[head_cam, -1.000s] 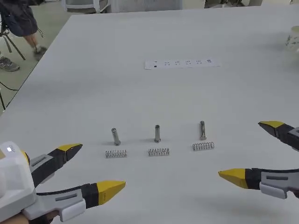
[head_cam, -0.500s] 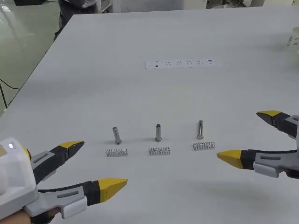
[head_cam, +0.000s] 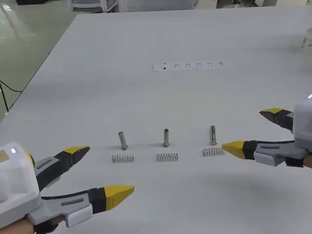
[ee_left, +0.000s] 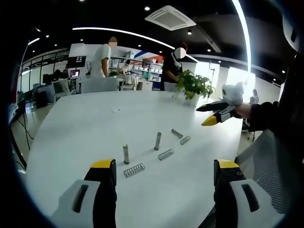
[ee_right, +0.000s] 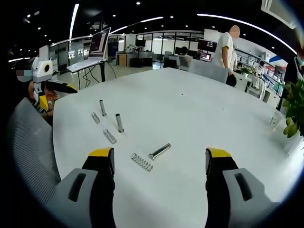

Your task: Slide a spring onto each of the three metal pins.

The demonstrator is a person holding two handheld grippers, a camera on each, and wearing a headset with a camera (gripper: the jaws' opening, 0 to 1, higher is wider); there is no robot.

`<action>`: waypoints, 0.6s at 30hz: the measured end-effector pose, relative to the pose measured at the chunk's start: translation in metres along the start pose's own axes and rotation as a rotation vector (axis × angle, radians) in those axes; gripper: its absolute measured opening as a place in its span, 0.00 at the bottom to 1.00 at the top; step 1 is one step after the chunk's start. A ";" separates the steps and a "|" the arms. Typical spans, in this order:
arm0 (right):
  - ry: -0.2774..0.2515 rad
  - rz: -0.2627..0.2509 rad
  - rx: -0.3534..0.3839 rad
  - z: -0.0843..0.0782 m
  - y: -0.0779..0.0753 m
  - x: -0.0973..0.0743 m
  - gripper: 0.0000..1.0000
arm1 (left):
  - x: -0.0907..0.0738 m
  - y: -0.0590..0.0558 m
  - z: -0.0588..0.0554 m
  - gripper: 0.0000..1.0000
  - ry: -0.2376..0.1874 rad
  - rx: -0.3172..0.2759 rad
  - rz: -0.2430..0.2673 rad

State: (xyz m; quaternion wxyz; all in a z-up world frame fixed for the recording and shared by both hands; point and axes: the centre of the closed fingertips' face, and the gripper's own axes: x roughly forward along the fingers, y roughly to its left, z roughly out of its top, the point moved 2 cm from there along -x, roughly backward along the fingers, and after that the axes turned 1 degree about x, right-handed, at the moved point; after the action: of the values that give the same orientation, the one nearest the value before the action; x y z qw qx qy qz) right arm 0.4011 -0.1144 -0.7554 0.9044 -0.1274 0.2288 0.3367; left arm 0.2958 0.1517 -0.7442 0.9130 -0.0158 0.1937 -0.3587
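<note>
Left gripper (head_cam: pixel 110 168): jaws spread, holding nothing, over the white table (head_cam: pixel 146 97), nearer the person than the middle pin (head_cam: pixel 166 138) and to its left. Right gripper (head_cam: pixel 242 128): jaws spread, empty, right of the middle pin, one yellow tip just beside the right spring (head_cam: pixel 213 151). Left pin (head_cam: pixel 122 140) and right pin (head_cam: pixel 213 135): in a row either side of the middle pin. Left spring (head_cam: pixel 122 158) and middle spring (head_cam: pixel 167 157): lying flat like the right one, each just in front of its pin. Power strip (head_cam: pixel 189 65): well beyond the middle pin.
</note>
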 end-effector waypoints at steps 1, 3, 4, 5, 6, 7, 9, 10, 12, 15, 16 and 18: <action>0.003 -0.002 0.001 0.000 -0.001 0.002 0.79 | 0.000 0.000 0.000 0.83 -0.001 -0.001 0.000; 0.012 -0.002 0.000 0.002 -0.002 0.006 0.78 | 0.000 0.000 0.000 0.83 0.000 -0.001 0.000; 0.016 -0.004 -0.003 0.002 -0.002 0.007 0.77 | 0.000 0.000 0.000 0.83 0.001 -0.001 0.000; 0.020 -0.005 -0.002 0.003 -0.003 0.010 0.76 | 0.000 0.000 0.000 0.83 0.000 -0.001 0.000; 0.023 -0.006 0.002 0.003 -0.004 0.011 0.76 | 0.000 0.000 0.000 0.83 0.000 -0.001 0.000; 0.026 -0.009 0.006 0.004 -0.005 0.014 0.75 | 0.000 0.000 0.000 0.83 -0.001 -0.001 -0.001; 0.033 -0.012 0.016 0.004 -0.007 0.017 0.74 | 0.000 0.000 0.000 0.83 0.001 0.000 -0.001; 0.035 -0.013 0.019 0.004 -0.007 0.018 0.73 | 0.000 -0.001 0.000 0.83 0.001 0.000 -0.002; 0.045 -0.013 0.024 0.002 -0.008 0.021 0.72 | 0.000 -0.001 0.001 0.83 0.001 0.001 -0.002; 0.060 -0.017 0.024 0.000 -0.009 0.025 0.70 | 0.000 -0.001 0.001 0.83 0.000 0.001 -0.001; 0.062 -0.018 0.027 -0.001 -0.009 0.026 0.70 | 0.000 -0.001 0.001 0.83 0.001 0.001 -0.002; 0.065 -0.019 0.036 -0.001 -0.010 0.028 0.69 | 0.000 -0.001 0.001 0.83 0.000 0.000 -0.002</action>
State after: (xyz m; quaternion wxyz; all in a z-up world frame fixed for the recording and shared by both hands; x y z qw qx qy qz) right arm 0.4259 -0.1066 -0.7692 0.9019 -0.1243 0.2628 0.3195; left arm 0.2955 0.1506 -0.7434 0.9127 -0.0158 0.1936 -0.3596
